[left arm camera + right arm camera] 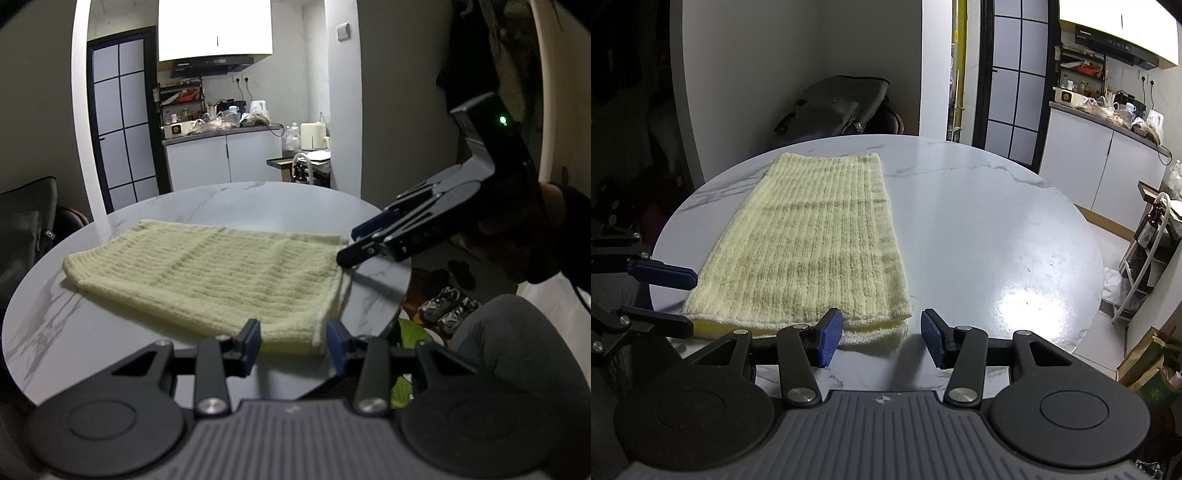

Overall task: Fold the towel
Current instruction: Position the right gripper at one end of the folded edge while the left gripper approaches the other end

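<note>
1. Far left in the left wrist view: a dark bag [27,218] slumped on a seat by the wall, then a black-framed door with frosted panes [120,122].
2. The surface is a round table [229,201] with a glossy white marble-look top, grey veins running through it, and a big patch of glare from the room lights.
3. The towel [207,277], pale yellow and ribbed, lies flat on the table already folded over into a long rectangle, layered edges stacked at the near end.
4. The left gripper [291,338] sits low at the towel's near corner. Its blue pads are apart with the towel's edge between them, but they're not squeezing it.
5. Behind the table is a small kitchen: a white cabinet [221,155] under a cluttered counter, a range hood [210,65] above, and a white appliance [313,136] off to the side.
6. The right gripper [352,243] comes in from the right, held in a dark-gloved hand [546,236], tips at the towel's far right corner. In its own view the jaws are roughly half spread, with only one pad over the cloth, nothing gripped.
7. Far right, down on the floor: a pair of sneakers [448,304] and something green beside them.
</note>
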